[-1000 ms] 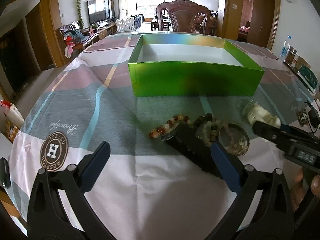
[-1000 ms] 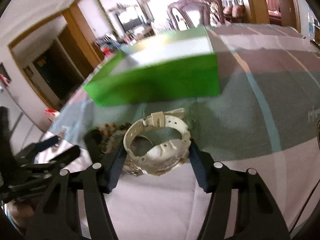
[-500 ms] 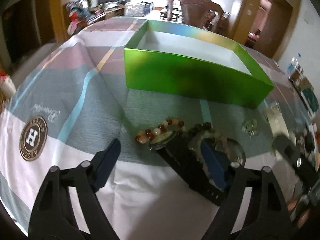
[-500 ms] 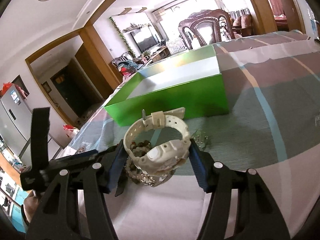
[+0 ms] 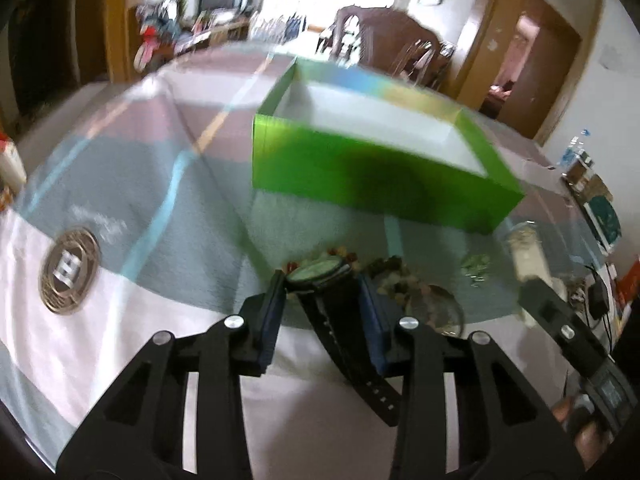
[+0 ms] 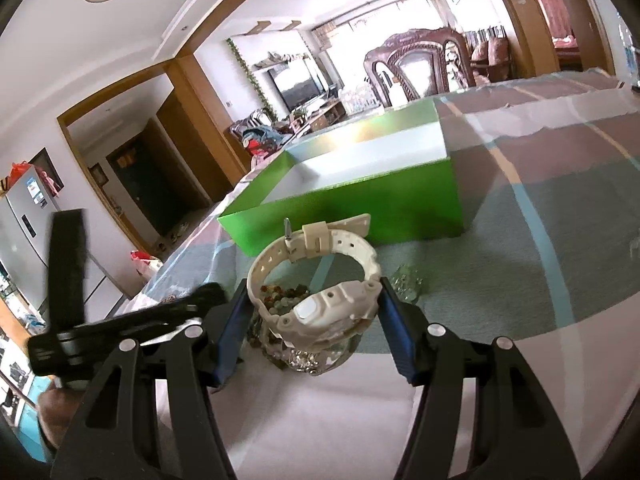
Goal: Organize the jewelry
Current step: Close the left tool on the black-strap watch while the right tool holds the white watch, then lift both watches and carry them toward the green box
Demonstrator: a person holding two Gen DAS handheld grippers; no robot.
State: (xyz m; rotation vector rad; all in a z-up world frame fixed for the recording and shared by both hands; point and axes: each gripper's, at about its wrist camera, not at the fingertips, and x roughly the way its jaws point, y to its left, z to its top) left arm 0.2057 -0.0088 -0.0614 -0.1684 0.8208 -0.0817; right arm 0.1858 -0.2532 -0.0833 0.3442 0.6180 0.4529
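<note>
My left gripper [image 5: 322, 300] is shut on a black watch [image 5: 320, 276], its strap trailing toward me over the tablecloth. My right gripper [image 6: 314, 304] is shut on a white watch [image 6: 316, 280] and holds it above the table. Beaded bracelets [image 5: 396, 280] and a clear sparkly bracelet [image 6: 308, 356] lie in a small pile below and beside the grippers. The open green box [image 5: 372, 168] with a white inside stands beyond them; it also shows in the right wrist view [image 6: 360, 196].
A small clear crystal piece [image 6: 406, 282] lies right of the pile. The left gripper's body [image 6: 120, 320] shows at the left of the right wrist view. Bottles and clutter [image 5: 580, 168] stand at the table's right edge. A wooden chair [image 6: 416, 64] stands behind the table.
My left gripper moved forward and closed on the black watch. My right gripper lifted the white watch higher off the table.
</note>
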